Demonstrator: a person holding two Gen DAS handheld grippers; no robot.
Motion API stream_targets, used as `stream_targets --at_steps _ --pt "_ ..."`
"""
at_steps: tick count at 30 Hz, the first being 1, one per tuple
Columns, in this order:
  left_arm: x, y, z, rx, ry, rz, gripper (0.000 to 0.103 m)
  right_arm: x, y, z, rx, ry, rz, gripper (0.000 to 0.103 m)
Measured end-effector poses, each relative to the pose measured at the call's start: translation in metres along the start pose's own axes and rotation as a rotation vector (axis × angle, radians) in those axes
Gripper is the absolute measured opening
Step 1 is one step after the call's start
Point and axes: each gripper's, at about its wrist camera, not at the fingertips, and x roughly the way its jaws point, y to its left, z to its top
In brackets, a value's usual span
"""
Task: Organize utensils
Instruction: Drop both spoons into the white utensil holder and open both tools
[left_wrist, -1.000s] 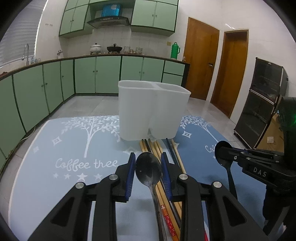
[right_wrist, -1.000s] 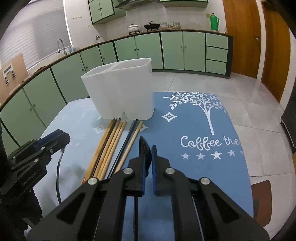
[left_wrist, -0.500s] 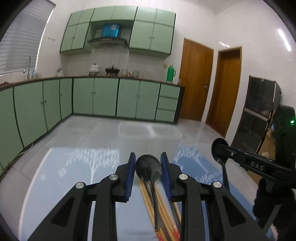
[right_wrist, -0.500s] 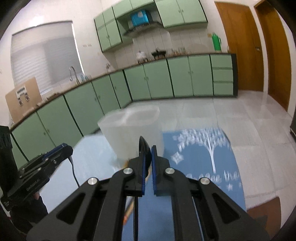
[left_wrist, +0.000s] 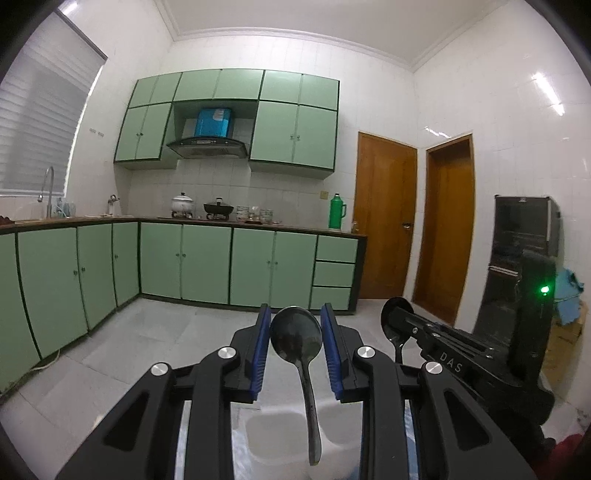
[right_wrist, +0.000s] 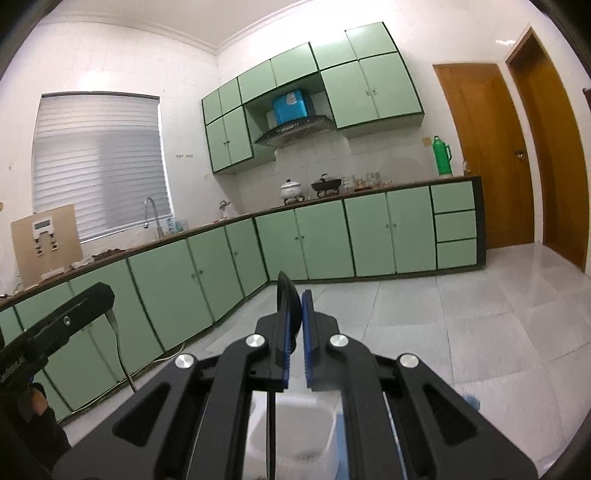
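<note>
Behind everything, the green cabinets (left_wrist: 207, 266) filled your view. Below both tools sat the white holder (left_wrist: 280, 432), its open compartments facing up. Your left gripper (left_wrist: 295, 345) had its jaws clenched on a dark spoon (left_wrist: 295, 336), bowl up, handle hanging over the holder. Your right gripper (right_wrist: 294, 325) had its jaws clenched on a second spoon (right_wrist: 287, 306), seen edge-on, bowl up above the holder too.
</note>
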Motion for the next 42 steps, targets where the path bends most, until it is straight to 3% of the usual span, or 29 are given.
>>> stream_targets --at_steps 5,10,13,14,19,21,27,30,37,42 --pt "0.038 0.011 -0.013 -0.015 0.024 0.020 0.027 0.037 -0.008 -0.009 0.019 0.037 -0.027 0.005" --pt "0.056 0.019 -0.032 -0.008 0.106 0.017 0.028 0.055 -0.005 -0.029 -0.004 0.123 -0.021 0.006" --pt "0.053 0.023 -0.041 -0.024 0.133 0.025 0.029 0.048 -0.004 -0.033 0.013 0.146 -0.001 0.012" --pt "0.050 0.023 -0.041 -0.028 0.138 0.025 0.029 0.044 -0.003 -0.034 0.017 0.153 0.002 0.020" --pt "0.028 0.022 -0.044 -0.030 0.162 0.035 0.036 0.011 0.003 -0.034 0.028 0.169 -0.012 0.038" --pt "0.014 0.020 -0.046 -0.039 0.181 0.044 0.042 -0.006 0.003 -0.038 0.047 0.185 -0.012 0.053" --pt "-0.038 0.009 -0.071 -0.058 0.291 0.062 0.056 -0.068 0.009 -0.068 0.066 0.277 -0.050 0.076" --pt "-0.063 0.005 -0.098 -0.082 0.370 0.074 0.059 -0.096 0.014 -0.098 0.077 0.359 -0.065 0.081" --pt "-0.100 -0.003 -0.160 -0.096 0.575 0.112 0.063 -0.139 0.041 -0.166 0.054 0.546 -0.090 0.082" --pt "-0.120 -0.009 -0.191 -0.087 0.677 0.111 0.064 -0.163 0.054 -0.193 0.035 0.603 -0.088 0.082"
